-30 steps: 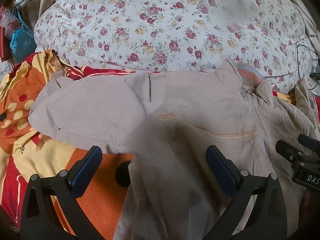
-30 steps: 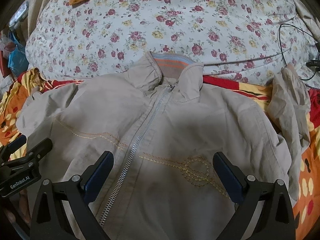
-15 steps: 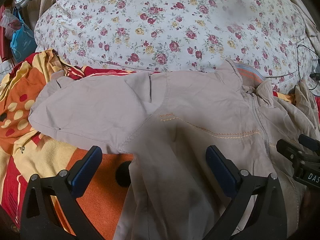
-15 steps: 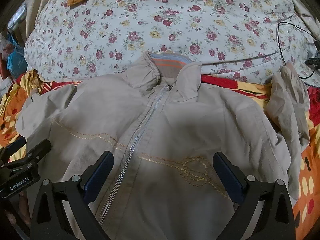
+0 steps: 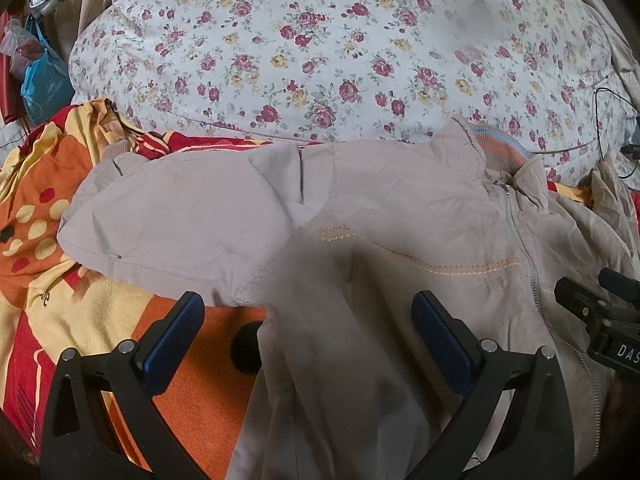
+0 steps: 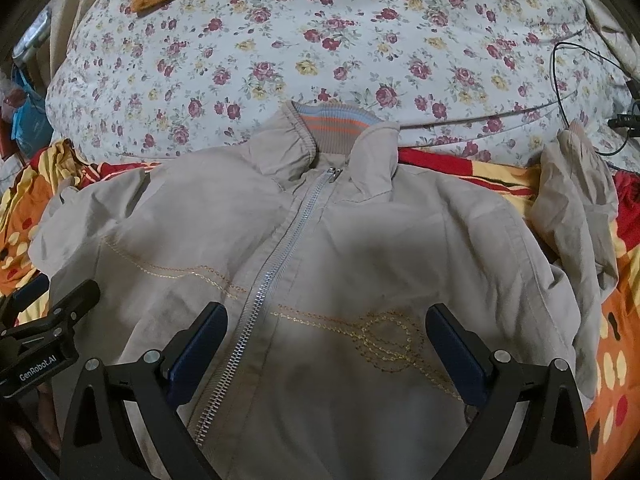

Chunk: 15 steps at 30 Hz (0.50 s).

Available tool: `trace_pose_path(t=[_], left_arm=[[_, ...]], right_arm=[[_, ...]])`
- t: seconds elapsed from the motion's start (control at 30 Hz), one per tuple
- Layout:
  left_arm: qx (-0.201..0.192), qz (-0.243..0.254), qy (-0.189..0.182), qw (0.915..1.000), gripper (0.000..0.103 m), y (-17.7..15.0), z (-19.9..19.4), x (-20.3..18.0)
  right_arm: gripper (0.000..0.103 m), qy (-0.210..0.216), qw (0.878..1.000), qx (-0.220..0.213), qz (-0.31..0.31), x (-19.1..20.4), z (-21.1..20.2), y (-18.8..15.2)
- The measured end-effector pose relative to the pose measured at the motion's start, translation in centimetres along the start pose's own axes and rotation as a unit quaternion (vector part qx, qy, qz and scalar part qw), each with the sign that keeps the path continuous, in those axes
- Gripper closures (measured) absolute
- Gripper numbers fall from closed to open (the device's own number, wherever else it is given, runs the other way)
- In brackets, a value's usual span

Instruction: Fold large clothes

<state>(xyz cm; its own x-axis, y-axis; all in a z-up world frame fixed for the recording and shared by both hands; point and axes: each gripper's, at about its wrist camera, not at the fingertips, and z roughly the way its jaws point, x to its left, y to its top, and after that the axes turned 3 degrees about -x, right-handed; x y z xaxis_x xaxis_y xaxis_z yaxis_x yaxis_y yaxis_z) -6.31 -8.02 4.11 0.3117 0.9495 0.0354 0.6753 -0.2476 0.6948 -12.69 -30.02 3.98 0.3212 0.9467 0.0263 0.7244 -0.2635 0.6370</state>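
Lying front-up across an orange, red and yellow blanket (image 5: 92, 312), a beige zip jacket (image 6: 344, 248), its striped rib collar (image 6: 336, 122) at the far side against a floral duvet (image 6: 360, 40). Zipped shut along a silver zipper (image 6: 276, 264) running from the collar toward the near edge, with yellow stitched embroidery (image 6: 384, 336) across the chest. Spread out to the left, one sleeve (image 5: 180, 216), lying flat on the blanket; bunched up at the far right, the other sleeve (image 6: 576, 200). Hovering over the near left part of the jacket, the left gripper (image 5: 308, 344), fingers spread wide and grasping nothing, one blue pad (image 5: 172, 344) above the blanket and the other above the cloth. Hanging over the chest just right of the zipper, the right gripper (image 6: 328, 356), likewise released and empty, pads well apart to either side of the embroidery. Trailing over the duvet at the far right, a thin black cable (image 6: 560, 80). Tucked at the far left edge, a blue plastic bag (image 5: 44, 84).
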Motion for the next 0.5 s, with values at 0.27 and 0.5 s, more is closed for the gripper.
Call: trace_pose_path(t=[0.27,0.5], left_arm=[[0.000,0.001,0.001,1.0000,0.000,-0.03,0.05,-0.10],[-0.001,0.001,0.000,1.0000,0.000,-0.05,0.08,-0.11]], right_arm=[[0.003,-0.003,1.000,0.004,-0.004,0.09,0.11,-0.03],[0.003,-0.011,1.000,0.003,-0.017,0.48,0.04,-0.07]])
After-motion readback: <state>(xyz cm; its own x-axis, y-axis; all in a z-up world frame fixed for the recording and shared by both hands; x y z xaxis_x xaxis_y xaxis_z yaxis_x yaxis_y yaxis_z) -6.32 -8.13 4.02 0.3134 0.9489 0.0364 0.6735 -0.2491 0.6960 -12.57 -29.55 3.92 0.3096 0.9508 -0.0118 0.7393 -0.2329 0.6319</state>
